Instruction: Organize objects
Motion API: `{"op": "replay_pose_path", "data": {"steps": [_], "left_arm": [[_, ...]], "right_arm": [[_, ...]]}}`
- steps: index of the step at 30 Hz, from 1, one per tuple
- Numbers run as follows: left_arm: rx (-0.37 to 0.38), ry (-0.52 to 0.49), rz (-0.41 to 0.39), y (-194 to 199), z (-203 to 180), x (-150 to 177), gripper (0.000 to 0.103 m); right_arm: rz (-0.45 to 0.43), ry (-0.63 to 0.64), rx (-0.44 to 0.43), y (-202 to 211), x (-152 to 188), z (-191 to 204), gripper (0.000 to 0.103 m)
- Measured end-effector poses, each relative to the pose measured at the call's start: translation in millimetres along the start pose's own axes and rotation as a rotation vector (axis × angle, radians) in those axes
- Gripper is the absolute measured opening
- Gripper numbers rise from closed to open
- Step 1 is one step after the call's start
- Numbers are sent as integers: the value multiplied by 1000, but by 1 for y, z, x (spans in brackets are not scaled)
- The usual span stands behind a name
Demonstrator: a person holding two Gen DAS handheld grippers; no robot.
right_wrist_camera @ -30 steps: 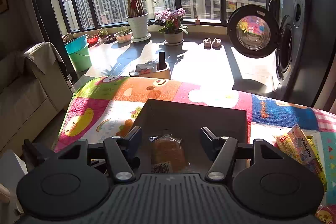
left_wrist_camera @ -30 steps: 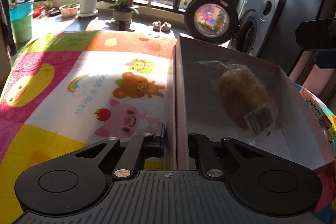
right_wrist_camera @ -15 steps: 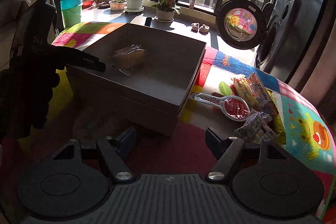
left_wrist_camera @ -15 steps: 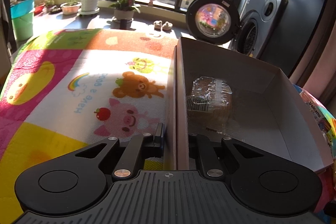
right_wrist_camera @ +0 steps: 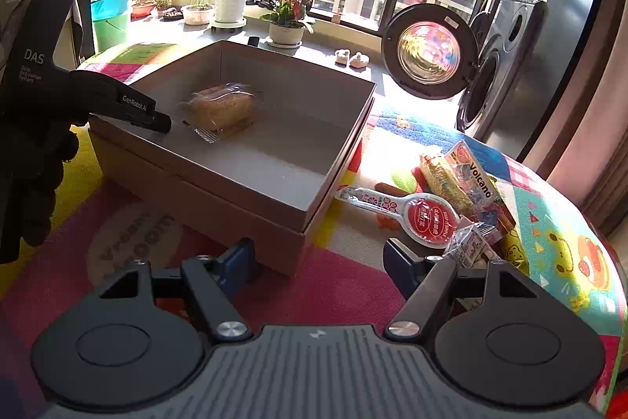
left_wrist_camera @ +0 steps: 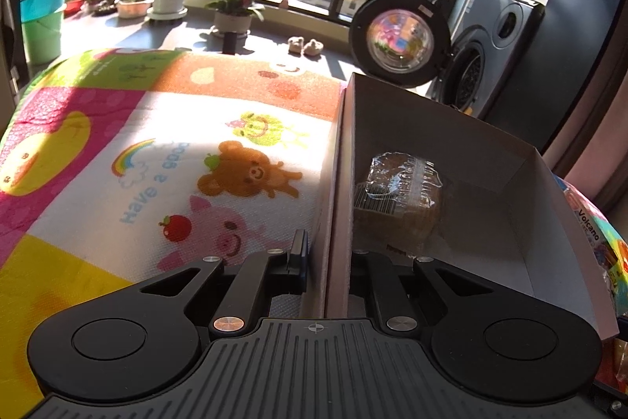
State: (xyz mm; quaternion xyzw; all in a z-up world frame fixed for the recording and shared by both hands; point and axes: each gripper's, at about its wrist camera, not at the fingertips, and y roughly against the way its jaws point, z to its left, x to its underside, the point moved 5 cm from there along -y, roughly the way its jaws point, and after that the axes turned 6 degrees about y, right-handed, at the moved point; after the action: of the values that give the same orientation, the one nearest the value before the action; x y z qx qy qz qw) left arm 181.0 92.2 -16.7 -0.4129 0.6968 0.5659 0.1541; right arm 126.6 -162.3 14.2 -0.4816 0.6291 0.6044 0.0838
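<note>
A grey-brown cardboard box (right_wrist_camera: pixel 251 195) stands open on the colourful mat. A clear-wrapped bread bun (right_wrist_camera: pixel 219 108) lies inside it near the left wall, and shows close up as the bun (left_wrist_camera: pixel 396 191). My left gripper (left_wrist_camera: pixel 329 262) is shut on the box's left wall (left_wrist_camera: pixel 338 183), one finger outside and one inside. In the right wrist view the left gripper (right_wrist_camera: pixel 161 122) reaches over that wall, held by a black-gloved hand (right_wrist_camera: pixel 27 175). My right gripper (right_wrist_camera: pixel 318 258) is open and holds nothing, just in front of the box's near corner.
Snack packets lie on the mat right of the box: a Volcano packet (right_wrist_camera: pixel 471 175), a red round-headed sachet (right_wrist_camera: pixel 428 218) and a small clear-wrapped packet (right_wrist_camera: pixel 471 246). A washing machine with its door open (right_wrist_camera: pixel 428 53) stands behind. Potted plants (right_wrist_camera: pixel 290 14) line the window sill.
The right gripper, which was over the box with the bun between its fingers, has pulled back and lower to the near corner. The bun now lies in the box. The left gripper kept its hold.
</note>
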Motion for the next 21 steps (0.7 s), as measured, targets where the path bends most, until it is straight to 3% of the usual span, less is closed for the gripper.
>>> {"op": "replay_pose_path", "data": {"steps": [3, 6, 9, 12, 17, 21], "left_arm": [[-8, -13, -18, 3, -2, 3, 12], [-10, -27, -29, 4, -4, 4, 12], [-9, -35, -34, 5, -5, 4, 12], [-5, -37, -37, 5, -5, 4, 12], [1, -34, -39, 4, -3, 4, 12], [3, -36, -42, 4, -2, 3, 13]], "right_arm": [[23, -16, 68, 14, 20, -19, 78], [77, -109, 126, 19, 45, -46, 81], [123, -211, 135, 11, 64, -65, 83], [108, -207, 131, 8, 63, -61, 88], [118, -234, -8, 7, 54, -38, 80], [114, -188, -50, 12, 52, -15, 79]]}}
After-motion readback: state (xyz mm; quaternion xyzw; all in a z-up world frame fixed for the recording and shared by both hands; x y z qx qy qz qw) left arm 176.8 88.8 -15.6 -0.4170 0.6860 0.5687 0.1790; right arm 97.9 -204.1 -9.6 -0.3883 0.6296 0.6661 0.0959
